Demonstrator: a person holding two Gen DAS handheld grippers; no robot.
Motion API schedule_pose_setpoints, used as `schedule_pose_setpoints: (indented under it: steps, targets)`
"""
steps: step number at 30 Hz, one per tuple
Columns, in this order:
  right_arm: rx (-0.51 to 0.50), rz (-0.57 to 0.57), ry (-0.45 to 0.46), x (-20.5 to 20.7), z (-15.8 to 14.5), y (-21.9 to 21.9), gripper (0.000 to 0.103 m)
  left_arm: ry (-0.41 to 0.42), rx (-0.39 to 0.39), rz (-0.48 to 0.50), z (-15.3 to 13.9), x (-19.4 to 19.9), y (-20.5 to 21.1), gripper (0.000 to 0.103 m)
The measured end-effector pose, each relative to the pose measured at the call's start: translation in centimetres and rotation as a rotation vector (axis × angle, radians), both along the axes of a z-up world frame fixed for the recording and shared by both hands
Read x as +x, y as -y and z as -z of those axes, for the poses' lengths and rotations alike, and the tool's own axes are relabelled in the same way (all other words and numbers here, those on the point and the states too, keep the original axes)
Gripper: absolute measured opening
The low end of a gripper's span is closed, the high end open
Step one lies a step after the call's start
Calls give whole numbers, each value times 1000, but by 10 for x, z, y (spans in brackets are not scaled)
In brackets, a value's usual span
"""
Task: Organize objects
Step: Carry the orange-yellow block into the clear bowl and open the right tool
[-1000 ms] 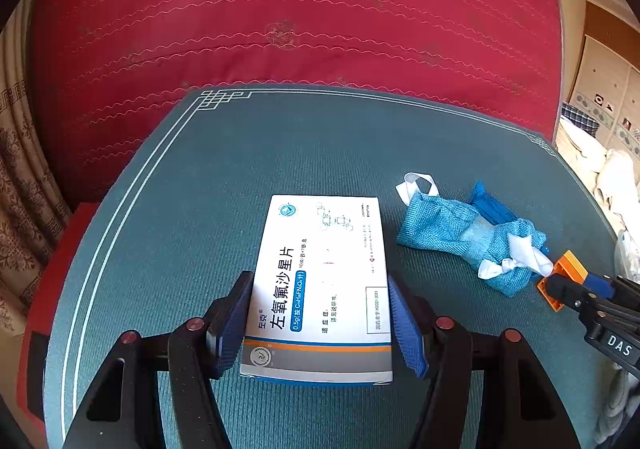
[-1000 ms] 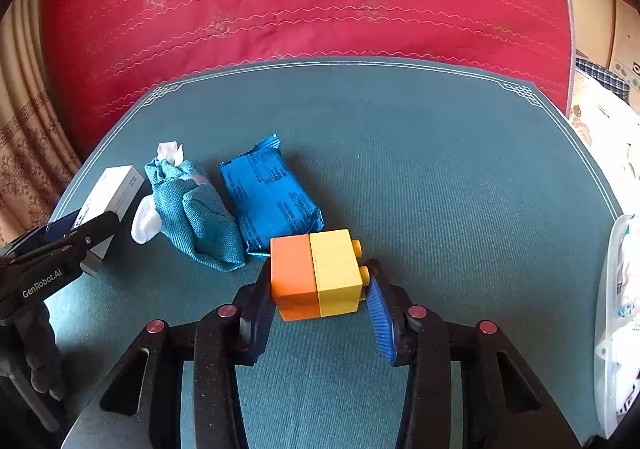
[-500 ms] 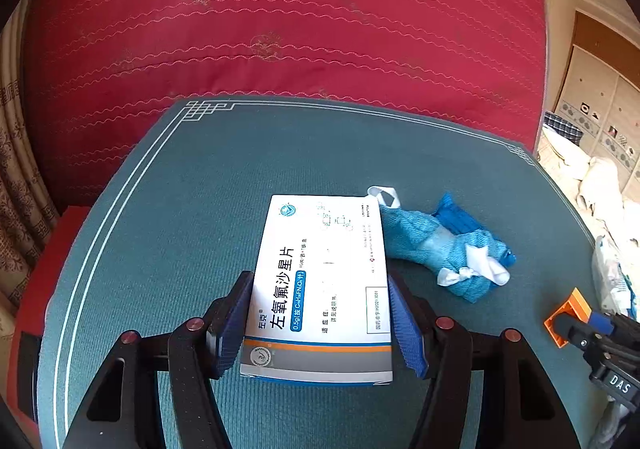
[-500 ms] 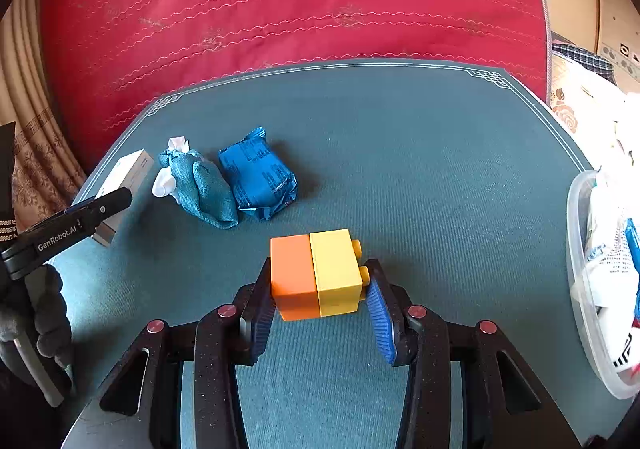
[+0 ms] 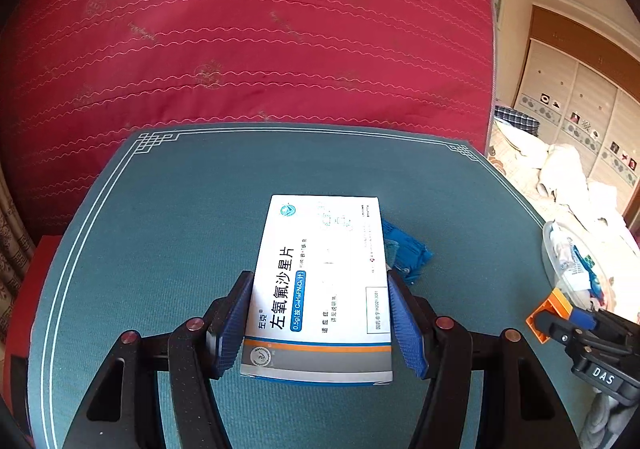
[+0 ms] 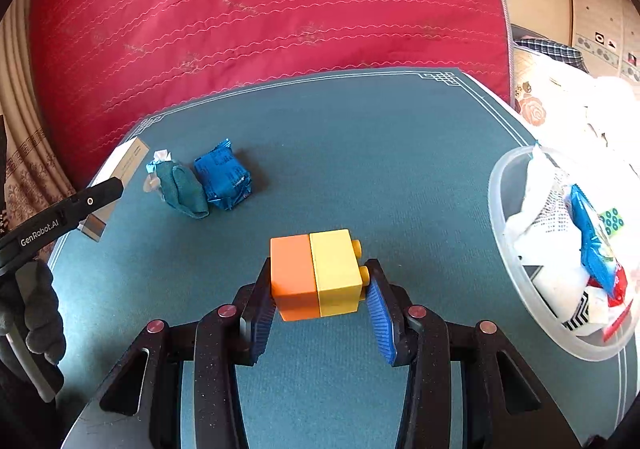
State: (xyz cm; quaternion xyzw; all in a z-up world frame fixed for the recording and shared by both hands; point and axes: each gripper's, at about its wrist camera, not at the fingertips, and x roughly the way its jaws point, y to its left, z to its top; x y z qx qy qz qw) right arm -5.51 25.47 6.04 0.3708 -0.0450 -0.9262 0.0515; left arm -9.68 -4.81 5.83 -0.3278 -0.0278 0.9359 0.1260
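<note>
Left gripper (image 5: 320,313) is clamping one flat cardboard medicine box (image 5: 320,289) | right gripper (image 6: 320,297) is pinching two joined plastic bricks (image 6: 316,273), orange and yellow.

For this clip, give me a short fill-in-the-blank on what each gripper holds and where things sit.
1. The left gripper is shut on a white cardboard ____ box with blue print.
2. The right gripper holds a toy block that is half orange, half ____.
3. The clear plastic tub of packets stands on the ____ side of the right wrist view.
4. The crinkled blue packet lies on the ____ mat.

Missing words: medicine; yellow; right; teal
</note>
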Motion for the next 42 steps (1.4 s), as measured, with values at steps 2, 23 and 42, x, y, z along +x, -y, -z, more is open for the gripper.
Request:
schedule_pose_setpoints:
  steps: [2, 23, 42]
  targets:
    - [-11, 23, -3, 5, -1, -11, 44, 0, -3, 24, 0, 4, -8, 67]
    - [-31, 334, -98, 54, -31, -155, 44, 26, -12, 191, 6, 41, -64, 67]
    - [32, 504, -42, 23, -18, -257, 44, 71, -5, 187, 16, 60, -89, 67]
